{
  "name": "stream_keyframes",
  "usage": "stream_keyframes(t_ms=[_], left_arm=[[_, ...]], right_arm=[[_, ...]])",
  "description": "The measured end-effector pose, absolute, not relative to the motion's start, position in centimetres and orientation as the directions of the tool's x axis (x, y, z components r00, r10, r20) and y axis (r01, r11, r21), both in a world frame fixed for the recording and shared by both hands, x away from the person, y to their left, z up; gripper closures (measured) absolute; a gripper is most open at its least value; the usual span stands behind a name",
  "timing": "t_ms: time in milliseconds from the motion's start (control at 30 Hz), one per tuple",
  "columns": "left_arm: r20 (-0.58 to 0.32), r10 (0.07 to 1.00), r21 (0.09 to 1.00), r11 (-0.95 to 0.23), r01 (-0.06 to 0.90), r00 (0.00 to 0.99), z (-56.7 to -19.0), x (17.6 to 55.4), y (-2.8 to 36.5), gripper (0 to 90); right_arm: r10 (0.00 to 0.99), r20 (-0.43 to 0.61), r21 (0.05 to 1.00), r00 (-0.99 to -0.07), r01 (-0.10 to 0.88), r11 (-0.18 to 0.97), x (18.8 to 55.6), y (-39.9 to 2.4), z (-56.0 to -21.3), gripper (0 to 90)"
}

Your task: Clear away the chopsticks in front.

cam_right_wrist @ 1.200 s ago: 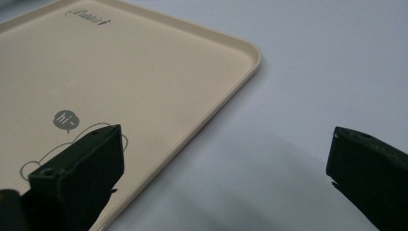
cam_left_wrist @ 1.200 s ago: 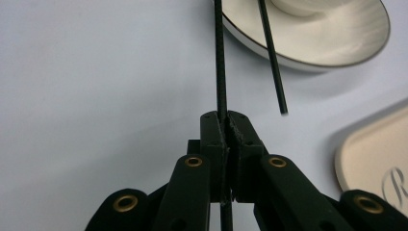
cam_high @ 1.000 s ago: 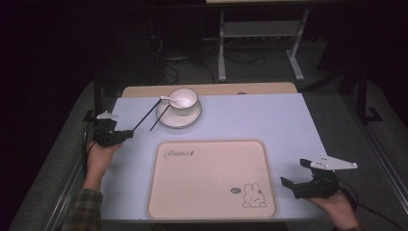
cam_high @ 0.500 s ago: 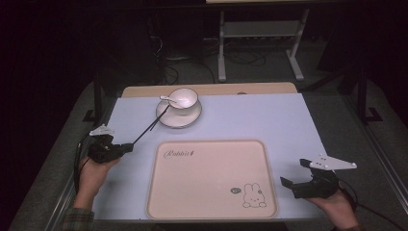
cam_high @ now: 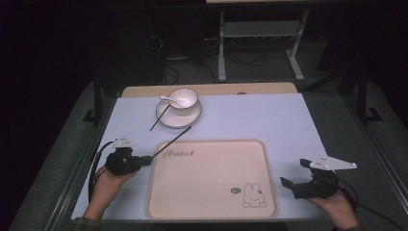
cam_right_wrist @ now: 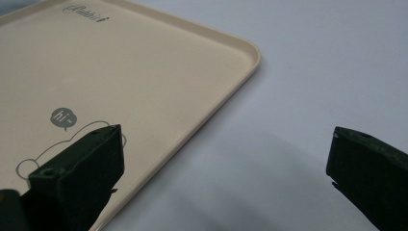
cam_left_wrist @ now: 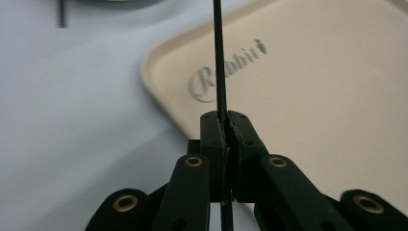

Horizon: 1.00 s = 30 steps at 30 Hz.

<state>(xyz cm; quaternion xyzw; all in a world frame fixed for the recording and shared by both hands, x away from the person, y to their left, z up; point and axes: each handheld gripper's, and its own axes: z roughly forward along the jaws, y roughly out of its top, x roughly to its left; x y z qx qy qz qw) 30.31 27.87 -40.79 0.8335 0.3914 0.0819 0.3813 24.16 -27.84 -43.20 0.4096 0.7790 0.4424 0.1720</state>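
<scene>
My left gripper (cam_high: pixel 146 159) sits at the tray's far left corner, shut on a thin black chopstick (cam_high: pixel 173 141) that points up and away toward the saucer. In the left gripper view the jaws (cam_left_wrist: pixel 226 120) are pinched together on that chopstick (cam_left_wrist: pixel 219 67), over the edge of the beige rabbit tray (cam_left_wrist: pixel 312 96). A second black chopstick (cam_high: pixel 159 118) lies by the saucer (cam_high: pixel 166 118). On the saucer stands a white bowl (cam_high: pixel 185 98) with a white spoon (cam_high: pixel 167 98). My right gripper (cam_high: pixel 291 185) rests open beside the tray's right edge (cam_high: pixel 270 192), nothing between its jaws (cam_right_wrist: pixel 226 163).
The beige tray (cam_right_wrist: pixel 120 72) lies flat on the pale blue mat (cam_high: pixel 250 115), close to the near edge. A wooden board (cam_high: pixel 216 89) borders the mat's far side. Dark floor, cables and a metal stand (cam_high: pixel 260 43) lie beyond the table.
My left gripper has carried the chopstick toward the near side and rightward, to the tray's far left corner. The right gripper has stayed in place.
</scene>
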Motion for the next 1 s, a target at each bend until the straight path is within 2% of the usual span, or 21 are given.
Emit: stream_keyframes(t_ms=[400,833,1000], left_arm=[[-0.153,0.634,0.677,-0.491,0.548,0.758,-41.5,29.9,24.3,85.5],[-0.134,0.63,0.607,-0.558,0.565,0.765,-43.5,30.2,23.1,85.2],[-0.137,0.628,0.607,-0.558,0.566,0.766,-43.6,30.3,23.1,85.0]], right_arm=[[0.79,0.092,0.829,-0.607,0.486,0.277,24.2,-27.8,-43.2,0.0],[0.789,0.091,0.83,-0.608,0.484,0.277,24.2,-27.8,-43.2,0.0],[0.788,0.091,0.83,-0.608,0.484,0.277,24.1,-27.7,-43.1,0.0]])
